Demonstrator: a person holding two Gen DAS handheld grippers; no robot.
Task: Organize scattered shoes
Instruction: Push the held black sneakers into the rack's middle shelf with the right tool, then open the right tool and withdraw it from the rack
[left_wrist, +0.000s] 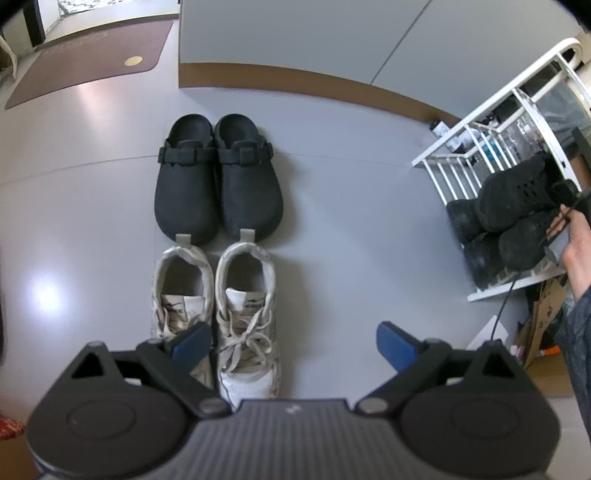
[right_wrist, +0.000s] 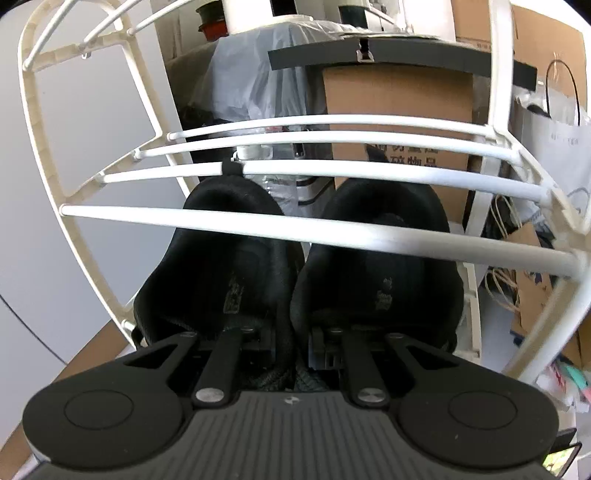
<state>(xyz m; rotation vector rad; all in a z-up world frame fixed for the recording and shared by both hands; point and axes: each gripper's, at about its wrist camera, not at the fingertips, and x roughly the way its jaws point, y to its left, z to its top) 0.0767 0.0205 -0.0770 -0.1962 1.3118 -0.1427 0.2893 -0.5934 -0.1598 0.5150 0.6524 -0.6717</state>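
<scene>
The right hand-held gripper (right_wrist: 293, 354) is clamped on the inner collars of two black mesh sneakers (right_wrist: 376, 258), held at twelve o'clock under the white wire shoe rack's (right_wrist: 295, 225) bars.

Location: entrance area of a home.

Indicators: a brown doormat (left_wrist: 88, 61) lies on the grey floor (left_wrist: 351, 206) at 10 o'clock, before a doorway. Two pairs of shoes, black clogs (left_wrist: 218, 177) and white sneakers (left_wrist: 218, 314), stand in rows at centre. A white shoe rack (left_wrist: 476, 147) at 3 o'clock carries black sneakers (left_wrist: 513, 195). Cardboard boxes (right_wrist: 399, 110) and paper bags (right_wrist: 554, 147) are stored behind the rack.
</scene>
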